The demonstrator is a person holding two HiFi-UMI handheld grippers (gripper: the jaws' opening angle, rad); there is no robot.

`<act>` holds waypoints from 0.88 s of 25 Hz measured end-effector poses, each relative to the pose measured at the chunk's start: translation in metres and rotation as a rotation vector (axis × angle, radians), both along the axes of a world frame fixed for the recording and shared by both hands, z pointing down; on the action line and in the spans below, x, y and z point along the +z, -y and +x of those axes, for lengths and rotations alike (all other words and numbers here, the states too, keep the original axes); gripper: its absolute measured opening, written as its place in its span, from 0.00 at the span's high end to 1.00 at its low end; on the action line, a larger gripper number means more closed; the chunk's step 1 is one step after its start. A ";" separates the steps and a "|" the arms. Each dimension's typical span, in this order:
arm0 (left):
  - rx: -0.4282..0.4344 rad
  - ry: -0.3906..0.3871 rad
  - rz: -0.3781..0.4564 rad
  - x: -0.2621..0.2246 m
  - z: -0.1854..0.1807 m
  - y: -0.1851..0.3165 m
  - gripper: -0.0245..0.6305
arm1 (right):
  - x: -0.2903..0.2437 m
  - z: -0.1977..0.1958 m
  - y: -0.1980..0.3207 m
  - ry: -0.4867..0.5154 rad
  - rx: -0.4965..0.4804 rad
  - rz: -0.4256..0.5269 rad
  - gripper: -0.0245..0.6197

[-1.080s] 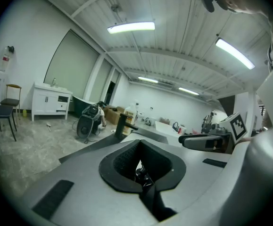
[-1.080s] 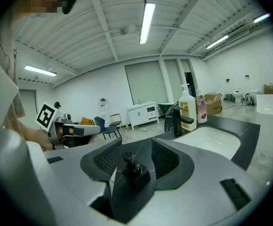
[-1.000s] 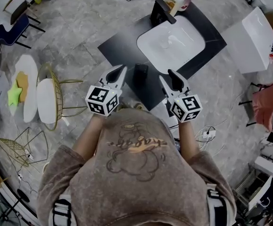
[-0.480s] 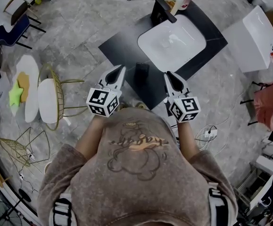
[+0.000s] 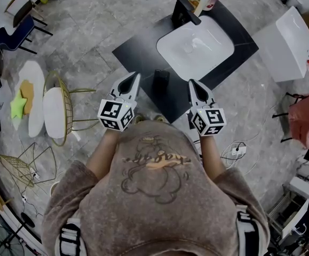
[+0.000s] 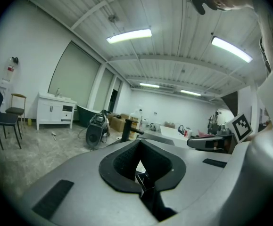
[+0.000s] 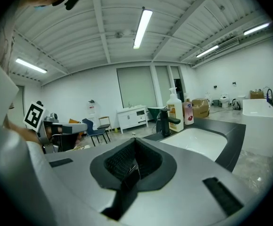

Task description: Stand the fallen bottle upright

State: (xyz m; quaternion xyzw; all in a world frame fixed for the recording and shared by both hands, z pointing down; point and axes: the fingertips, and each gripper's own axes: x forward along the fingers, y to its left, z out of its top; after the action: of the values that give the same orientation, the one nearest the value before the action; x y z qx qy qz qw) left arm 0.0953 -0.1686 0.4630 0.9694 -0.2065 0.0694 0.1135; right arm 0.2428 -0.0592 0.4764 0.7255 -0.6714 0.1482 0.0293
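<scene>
The dark bottle [image 5: 160, 82] sits on the black counter [image 5: 138, 52] between our two grippers, just ahead of their tips and touching neither. The left gripper [image 5: 136, 77] and right gripper [image 5: 192, 83] are both pressed together and empty. Farther ahead of the right gripper, the pump bottle's [image 7: 176, 111] label is too small to read.

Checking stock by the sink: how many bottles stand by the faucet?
2. A tall pump bottle beside the faucet, and a smaller bottle just right of it. The dark object near the counter's front edge may be a third.
</scene>
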 end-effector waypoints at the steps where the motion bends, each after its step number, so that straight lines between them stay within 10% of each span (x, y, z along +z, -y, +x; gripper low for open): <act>1: -0.002 0.000 0.000 0.000 0.000 0.001 0.93 | 0.000 0.001 0.000 -0.002 0.004 -0.001 0.96; 22: -0.019 0.008 -0.028 0.006 -0.006 0.003 0.94 | 0.006 -0.002 0.005 0.002 0.009 -0.012 0.96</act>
State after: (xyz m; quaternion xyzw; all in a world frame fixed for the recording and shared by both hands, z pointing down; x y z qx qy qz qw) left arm 0.0897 -0.1719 0.4689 0.9654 -0.2151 0.0749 0.1268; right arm 0.2406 -0.0639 0.4826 0.7281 -0.6674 0.1530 0.0321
